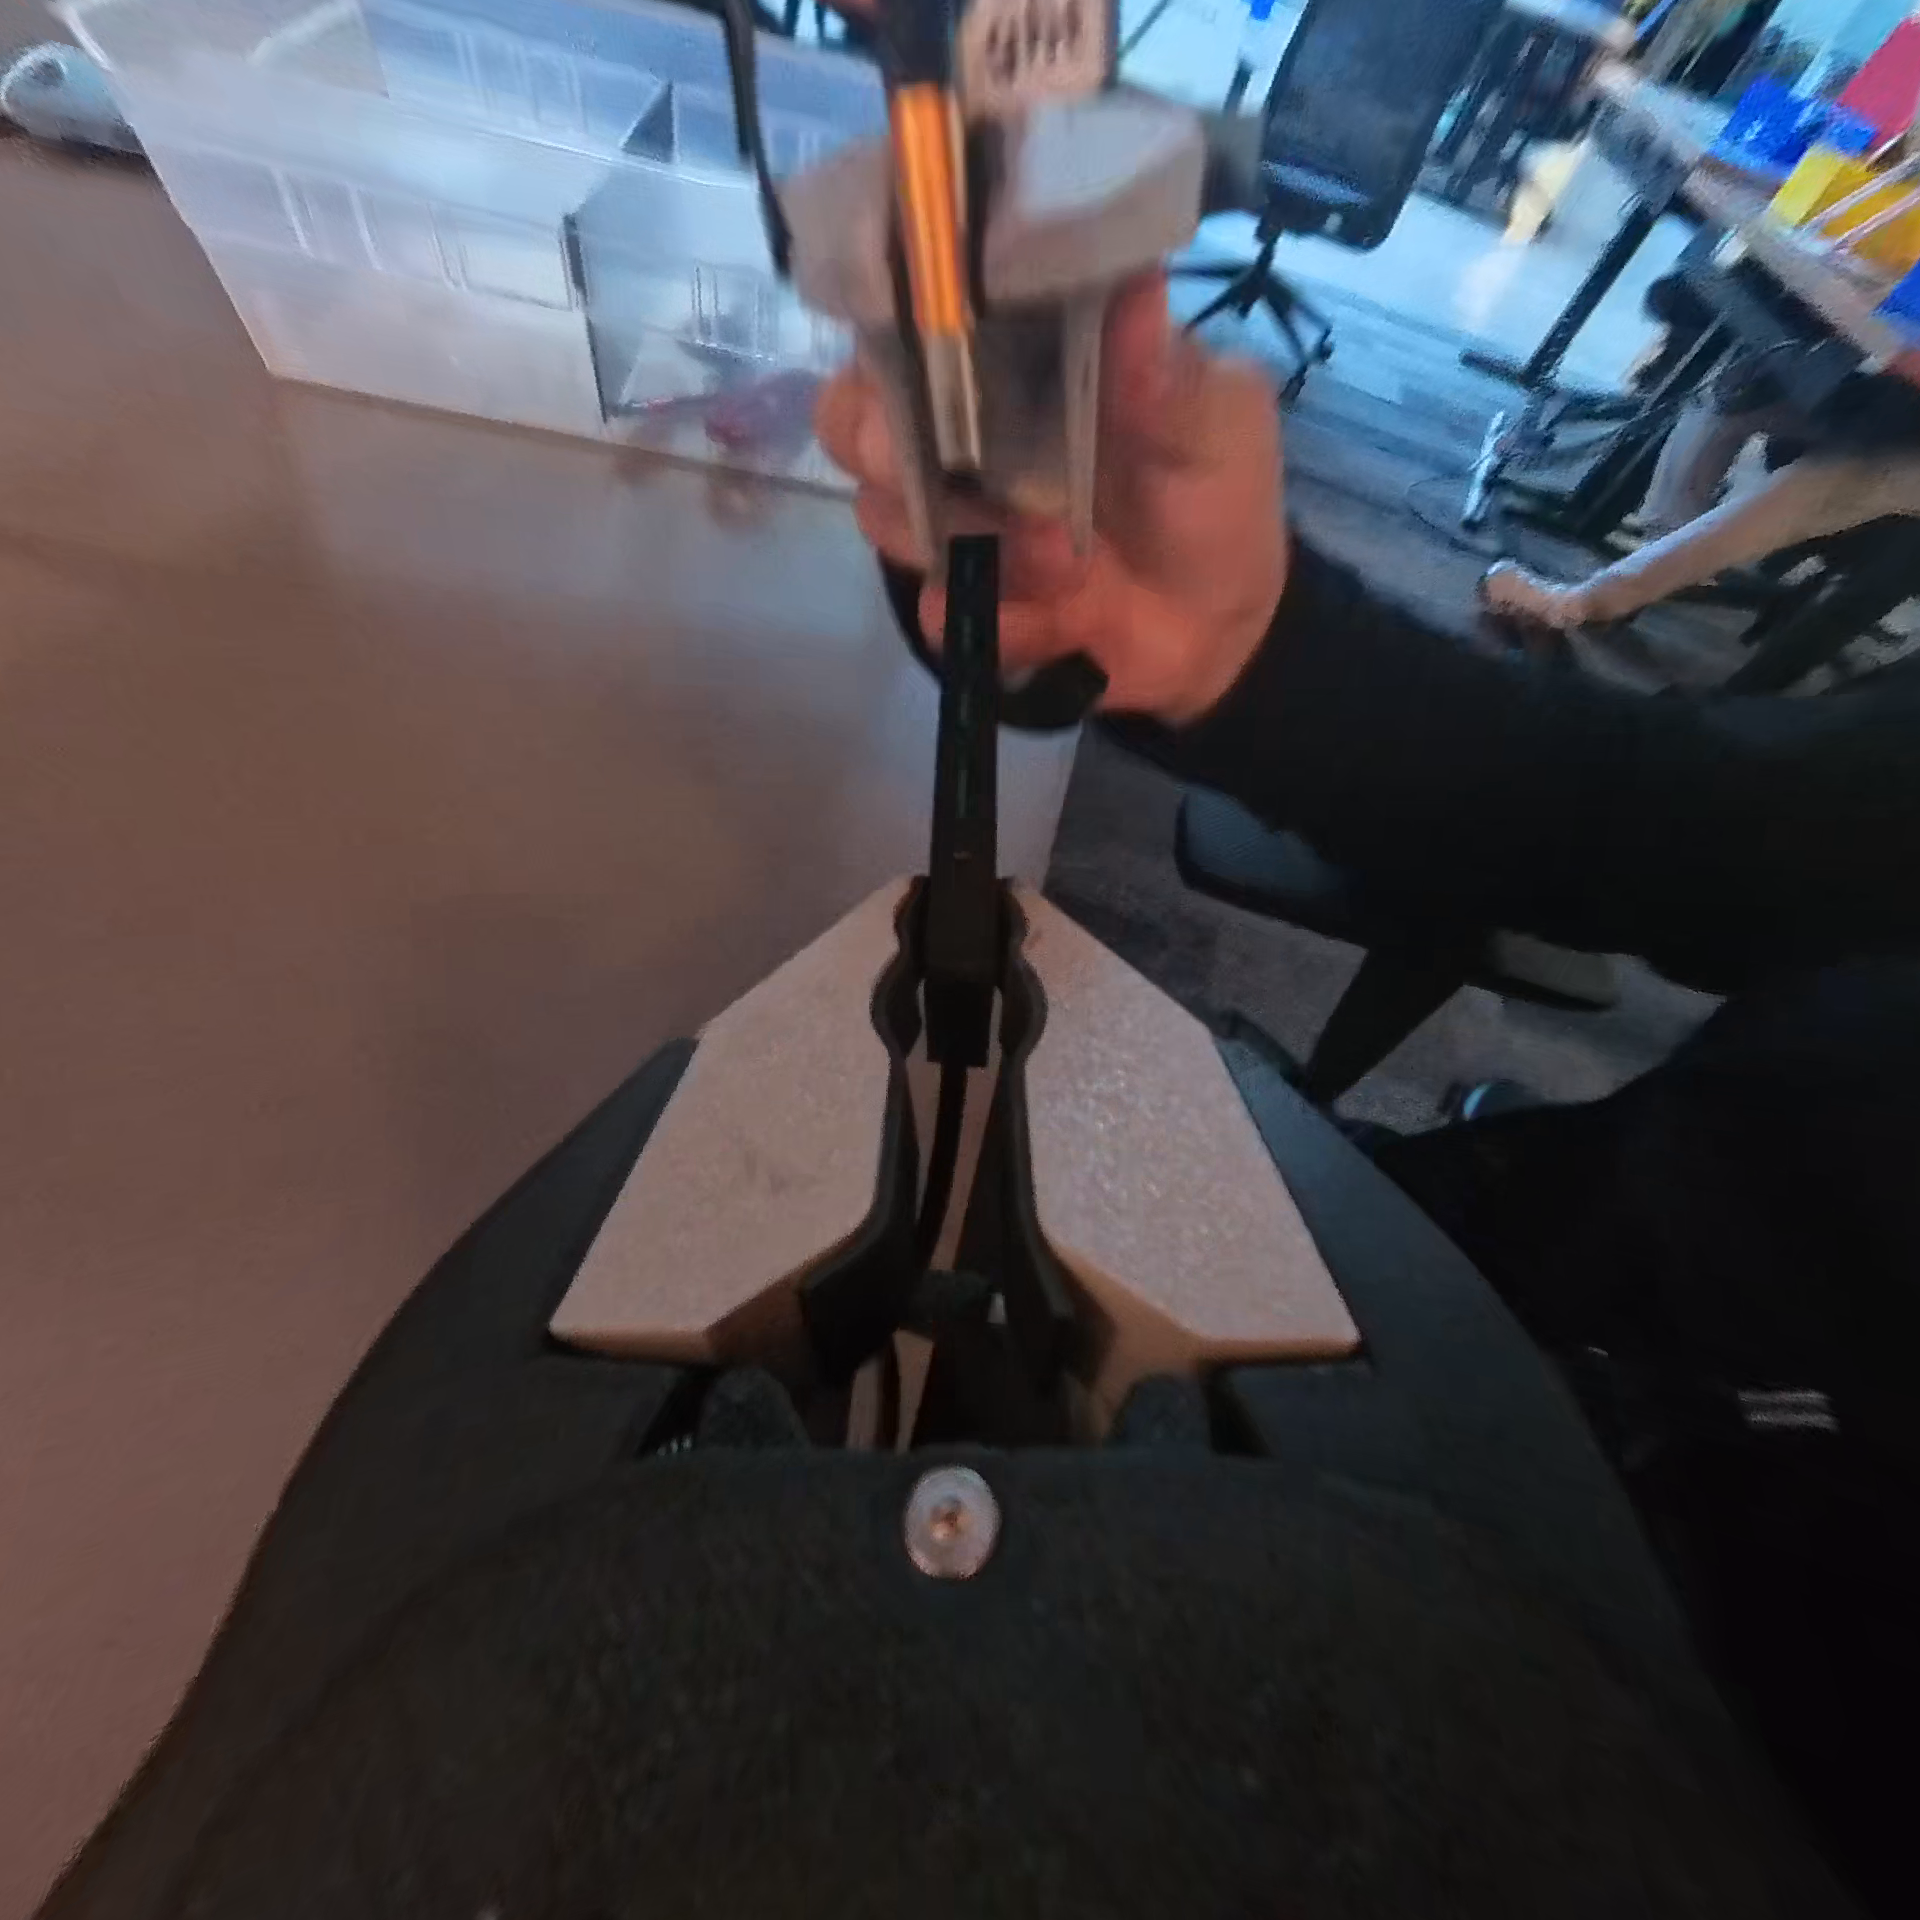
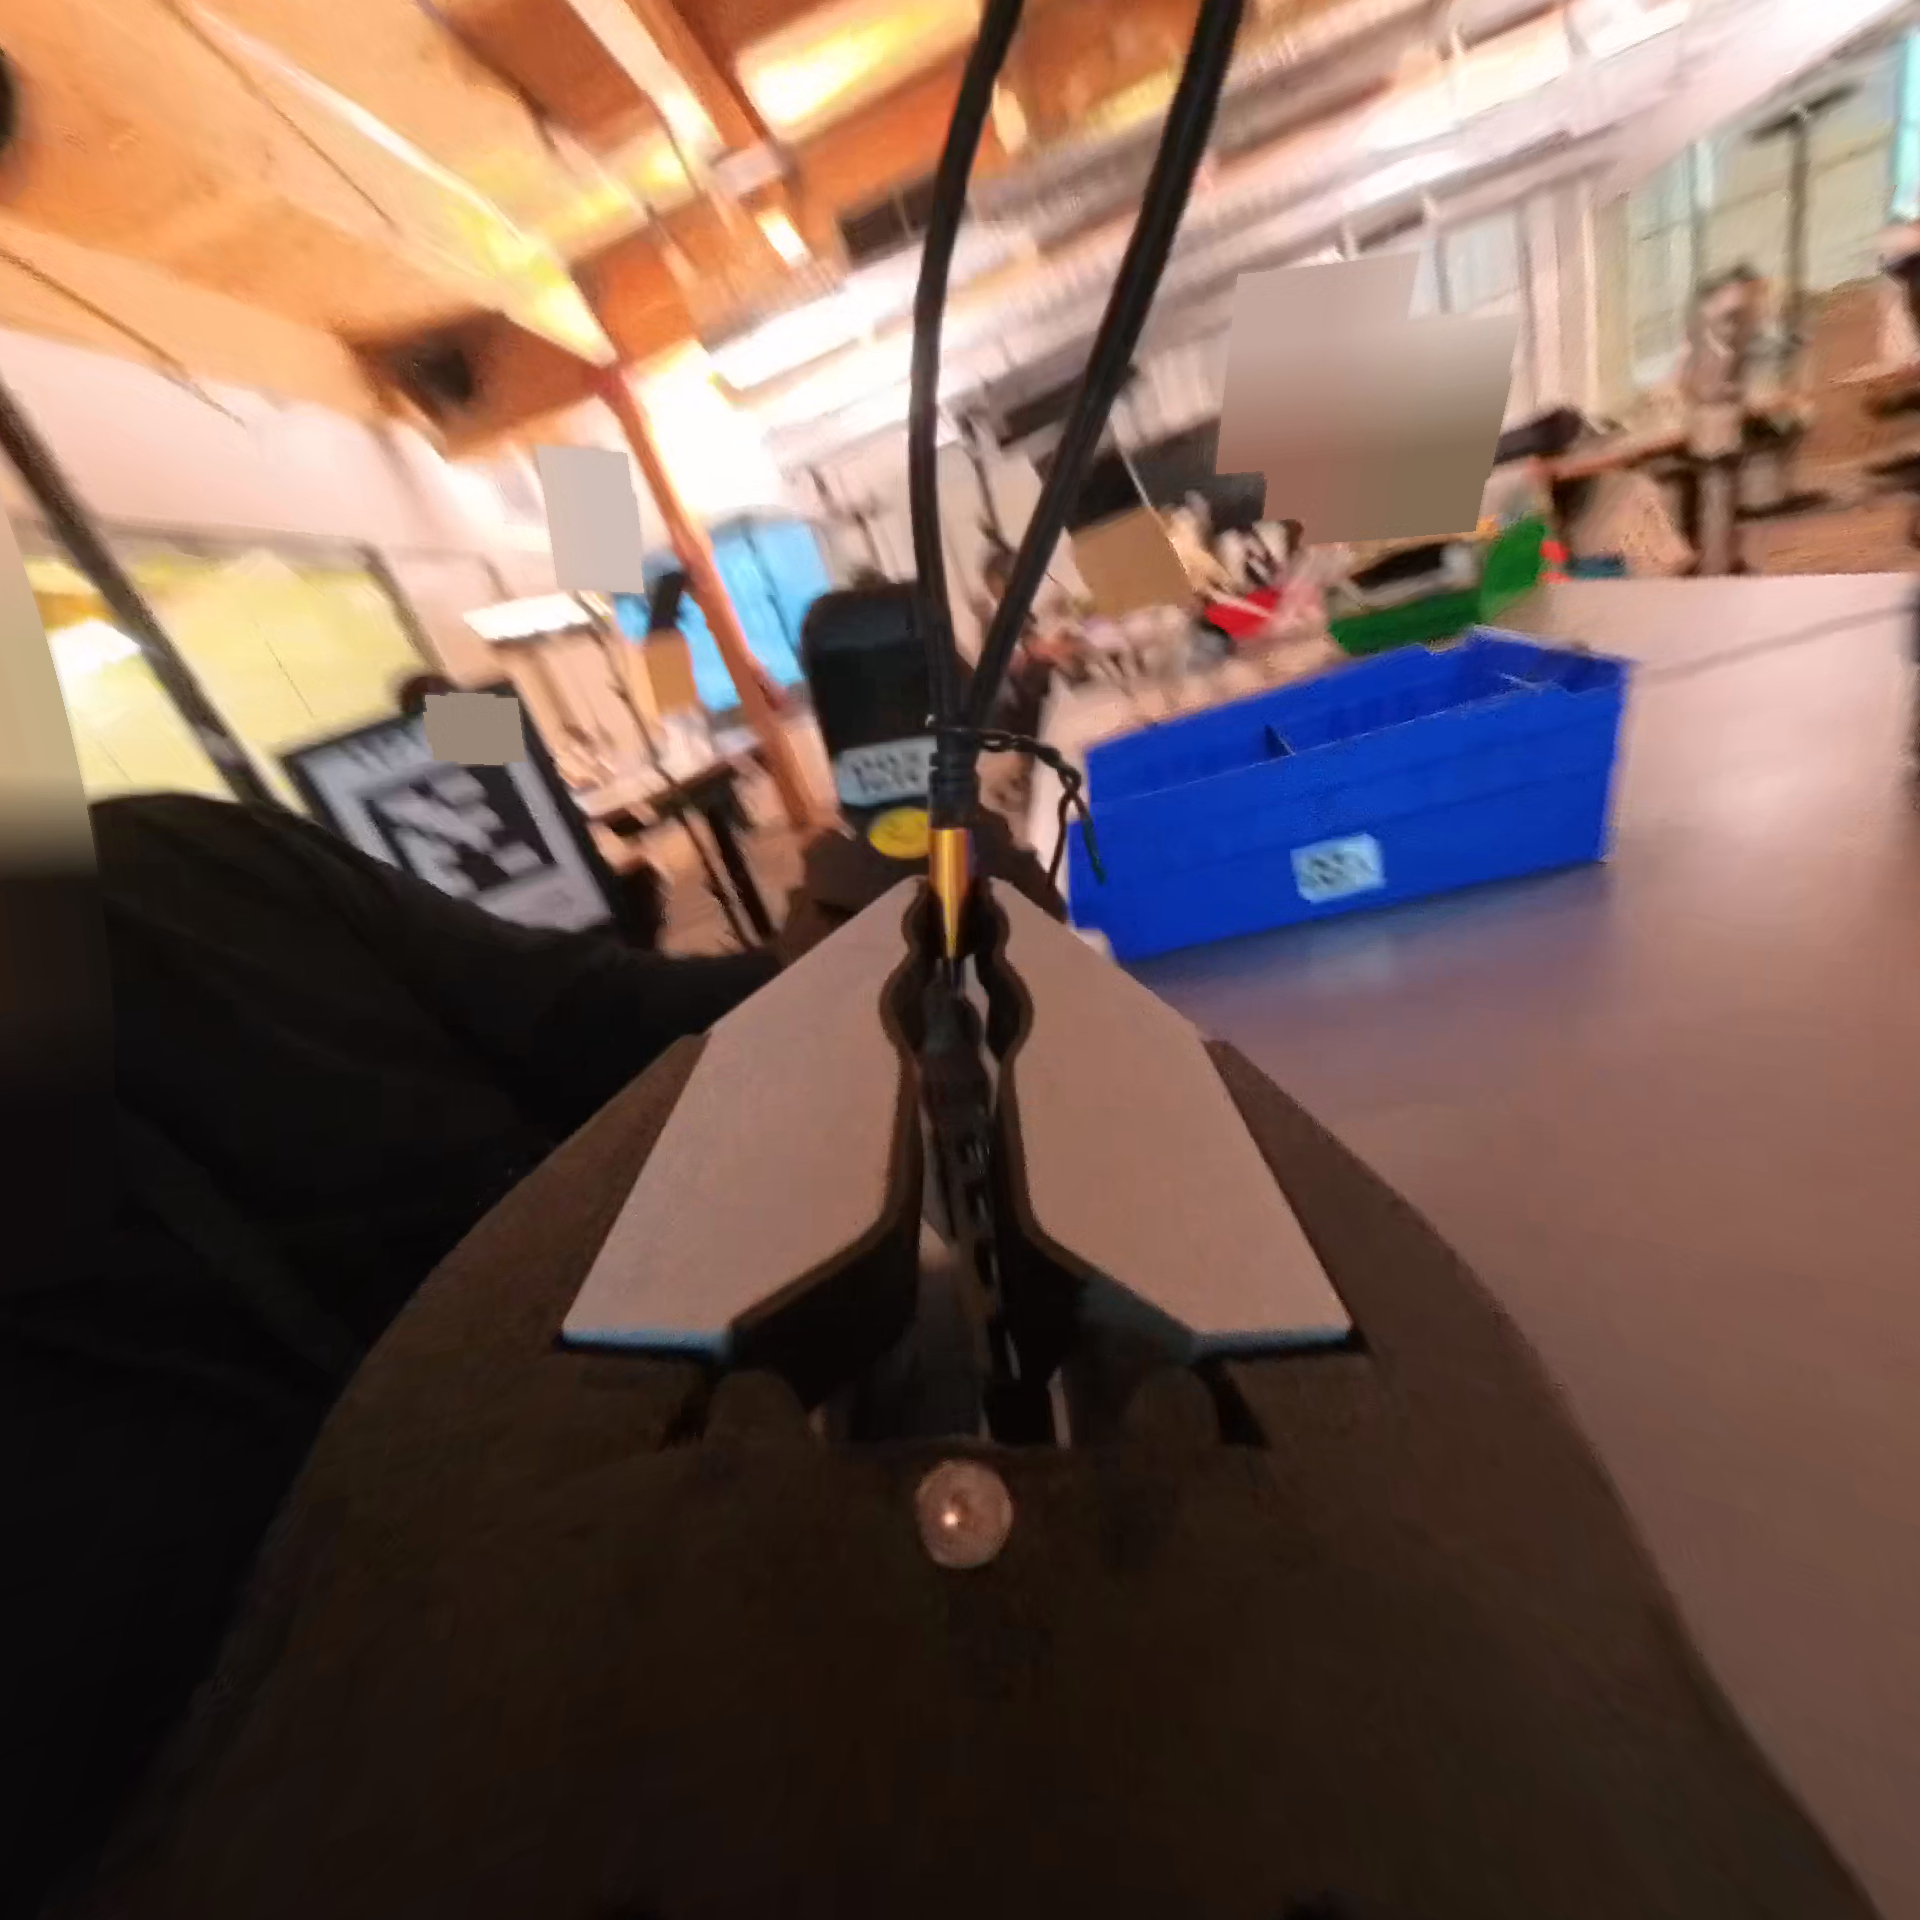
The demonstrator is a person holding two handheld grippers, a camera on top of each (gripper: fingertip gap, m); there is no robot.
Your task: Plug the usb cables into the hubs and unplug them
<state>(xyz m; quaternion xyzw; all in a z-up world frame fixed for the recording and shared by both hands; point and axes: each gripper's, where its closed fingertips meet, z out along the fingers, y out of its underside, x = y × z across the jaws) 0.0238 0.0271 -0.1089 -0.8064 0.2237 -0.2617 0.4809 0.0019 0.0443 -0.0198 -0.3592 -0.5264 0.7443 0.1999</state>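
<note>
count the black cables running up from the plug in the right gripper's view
2. One black cable rises on the left; the other leans right toward the top edge. They meet at a tied bundle above the orange plug pinched between the right gripper fingers. More may be hidden behind.

Black hub [image 1: 966, 748] in left tool [image 1: 958, 914]

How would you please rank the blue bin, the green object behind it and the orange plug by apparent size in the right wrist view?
1. Blue bin, clearly largest.
2. Green object, though it sits farther off, so its true size is unsure.
3. Orange plug, smallest, mostly hidden inside the shut right hand-held gripper.
</note>
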